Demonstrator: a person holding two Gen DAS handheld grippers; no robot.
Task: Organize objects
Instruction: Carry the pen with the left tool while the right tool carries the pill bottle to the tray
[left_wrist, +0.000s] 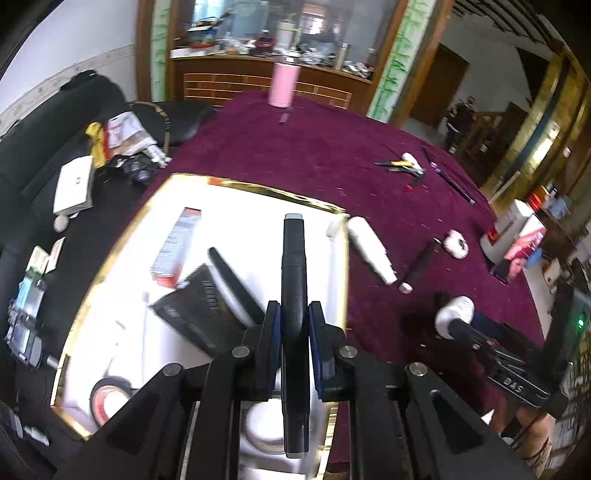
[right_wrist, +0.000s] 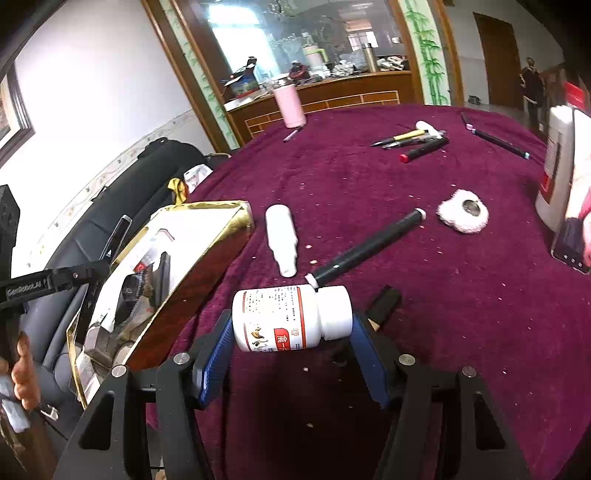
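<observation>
My left gripper (left_wrist: 293, 306) is shut on a black marker (left_wrist: 293, 258) that runs lengthwise between its blue pads. It hangs over a white, gold-rimmed box (left_wrist: 280, 194) that holds a small red-and-white carton (left_wrist: 177, 245), a dark flat item (left_wrist: 199, 310) and a tape roll (left_wrist: 109, 398). My right gripper (right_wrist: 293, 321) is shut on a white pill bottle (right_wrist: 280, 317), held sideways above the purple tablecloth (right_wrist: 369, 184), just right of the box (right_wrist: 207, 236). The left wrist view shows this bottle (left_wrist: 456, 314) at the lower right.
On the cloth lie a white squeeze bottle (right_wrist: 282, 240), a black pen with a white cap (right_wrist: 369, 247), a fluffy white pad (right_wrist: 463, 216), a small black piece (right_wrist: 386, 299) and several pens (right_wrist: 410, 140). A pink tumbler (right_wrist: 290, 105) stands far back. A cluttered black sofa (left_wrist: 74, 110) borders the left.
</observation>
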